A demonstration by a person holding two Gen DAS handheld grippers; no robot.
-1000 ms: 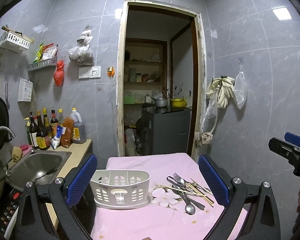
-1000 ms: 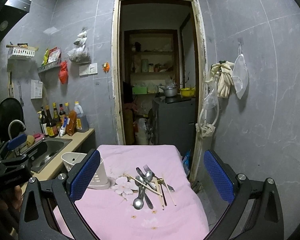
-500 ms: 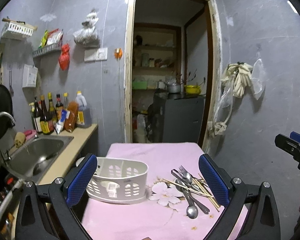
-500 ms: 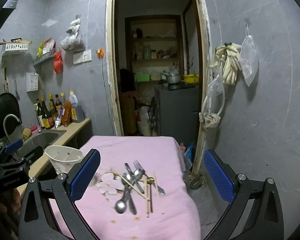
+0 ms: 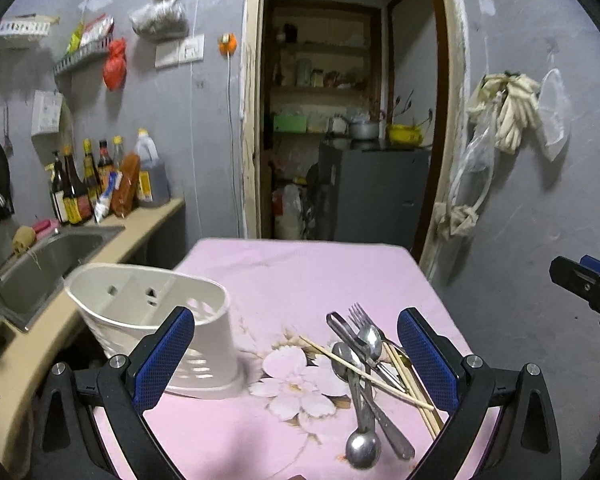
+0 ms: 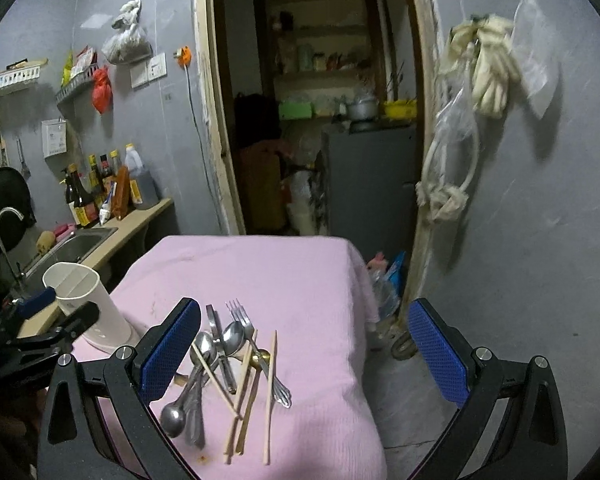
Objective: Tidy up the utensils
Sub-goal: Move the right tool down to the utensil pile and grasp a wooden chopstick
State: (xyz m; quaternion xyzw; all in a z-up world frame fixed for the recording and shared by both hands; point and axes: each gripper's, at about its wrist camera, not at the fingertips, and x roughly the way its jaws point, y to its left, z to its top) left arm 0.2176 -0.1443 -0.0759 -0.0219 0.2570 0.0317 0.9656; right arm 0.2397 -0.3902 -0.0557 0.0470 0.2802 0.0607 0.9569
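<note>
Loosely heaped, the utensils (image 6: 228, 364) lie on the pink cloth (image 6: 300, 272), handles running away from the right tongs (image 6: 304, 344), which hang spread and empty just above, nearer than the equally spread left tongs (image 5: 296, 354) beside the white caddy (image 5: 148, 320).
</note>
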